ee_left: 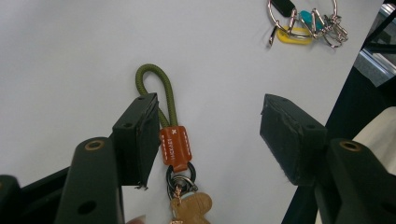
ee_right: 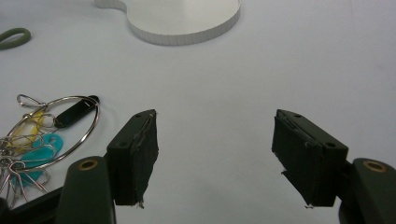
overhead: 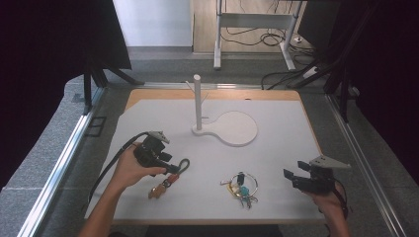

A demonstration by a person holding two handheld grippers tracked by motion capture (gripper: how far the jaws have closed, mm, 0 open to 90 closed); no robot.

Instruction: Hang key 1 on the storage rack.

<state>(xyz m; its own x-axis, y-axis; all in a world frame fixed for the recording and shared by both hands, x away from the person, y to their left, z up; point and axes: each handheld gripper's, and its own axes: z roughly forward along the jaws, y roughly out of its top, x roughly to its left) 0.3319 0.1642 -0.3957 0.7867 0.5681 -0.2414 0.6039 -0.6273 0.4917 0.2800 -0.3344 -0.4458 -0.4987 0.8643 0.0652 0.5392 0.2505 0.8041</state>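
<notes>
My left tongs [ee_left: 210, 135] gape, empty, over the strap [ee_left: 161, 100] lying on the worktop [overhead: 276, 148]; one jaw overlaps it, so closing may nudge it away. Right tongs [ee_right: 215, 156] idle, wide open.

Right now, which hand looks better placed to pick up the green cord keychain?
Left. Its gripper hangs over the green cord keychain, jaws open with the cord beside one. The right gripper sits farther off, by the key ring.
</notes>
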